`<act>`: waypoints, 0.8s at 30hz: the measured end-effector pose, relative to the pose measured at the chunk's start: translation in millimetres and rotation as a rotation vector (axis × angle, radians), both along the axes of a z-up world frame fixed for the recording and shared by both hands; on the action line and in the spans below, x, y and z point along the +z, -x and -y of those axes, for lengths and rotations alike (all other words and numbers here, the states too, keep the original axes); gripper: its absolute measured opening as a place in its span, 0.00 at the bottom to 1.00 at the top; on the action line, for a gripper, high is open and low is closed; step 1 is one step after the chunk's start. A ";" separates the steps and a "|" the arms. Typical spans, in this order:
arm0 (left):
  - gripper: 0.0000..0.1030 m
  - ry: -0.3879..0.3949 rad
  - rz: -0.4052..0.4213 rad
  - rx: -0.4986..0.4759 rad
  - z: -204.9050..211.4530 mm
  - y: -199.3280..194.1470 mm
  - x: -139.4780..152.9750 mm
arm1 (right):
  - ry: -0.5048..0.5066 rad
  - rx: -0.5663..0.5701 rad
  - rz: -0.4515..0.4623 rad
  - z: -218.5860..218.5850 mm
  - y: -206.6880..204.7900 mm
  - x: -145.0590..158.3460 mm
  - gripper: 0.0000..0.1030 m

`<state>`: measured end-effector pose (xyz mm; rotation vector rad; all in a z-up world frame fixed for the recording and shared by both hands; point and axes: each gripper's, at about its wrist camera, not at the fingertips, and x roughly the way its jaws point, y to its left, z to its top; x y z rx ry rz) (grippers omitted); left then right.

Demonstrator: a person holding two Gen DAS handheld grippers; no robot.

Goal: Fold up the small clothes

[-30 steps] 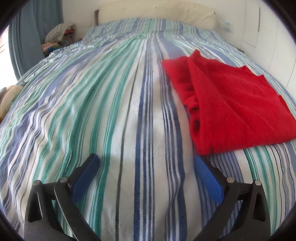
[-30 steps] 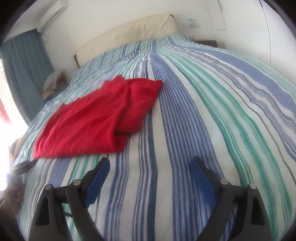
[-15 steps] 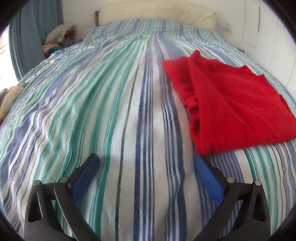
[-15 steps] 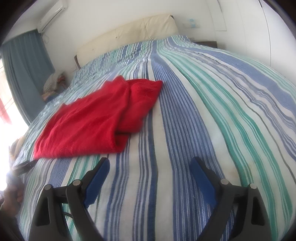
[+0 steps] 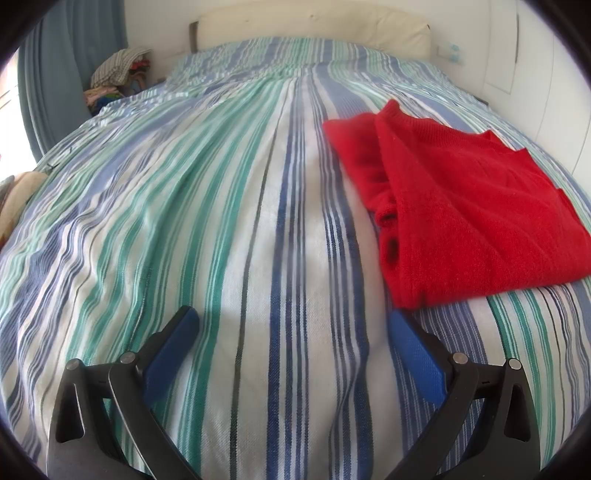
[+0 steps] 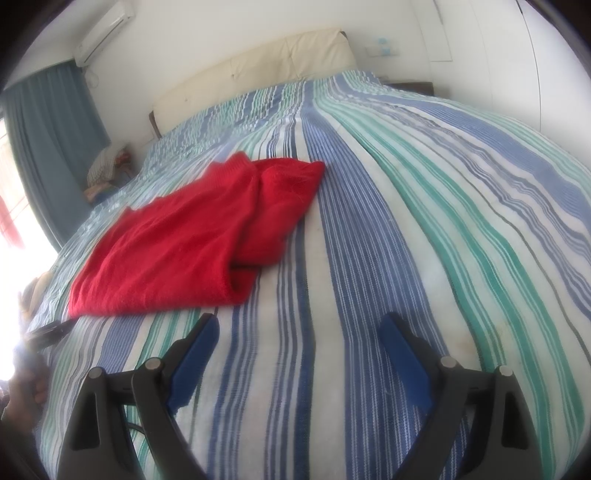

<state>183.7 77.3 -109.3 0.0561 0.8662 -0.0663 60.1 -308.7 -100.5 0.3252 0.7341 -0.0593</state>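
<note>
A red knit sweater lies folded flat on the striped bedspread, right of centre in the left wrist view. In the right wrist view the sweater lies left of centre on the bedspread. My left gripper is open and empty, low over the bedspread, just left of the sweater's near corner. My right gripper is open and empty, low over the bedspread, just right of the sweater's near edge.
A cream headboard stands at the far end. A pile of clothes sits beside the blue curtain at the far left. White wall panels run along the right. A hand shows at the left edge.
Almost nothing has changed. The right wrist view has shifted very slightly; both grippers stay open and the sweater has not moved.
</note>
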 end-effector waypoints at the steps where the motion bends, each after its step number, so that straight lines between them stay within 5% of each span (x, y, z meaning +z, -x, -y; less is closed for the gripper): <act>1: 0.99 0.000 0.000 0.000 0.0 0.0 0.0 | 0.000 0.000 0.000 0.0 0.0 0.0 0.86; 24: 0.99 -0.001 0.001 0.000 0.2 0.1 0.0 | 0.044 -0.009 -0.020 -4.9 -1.3 0.7 0.86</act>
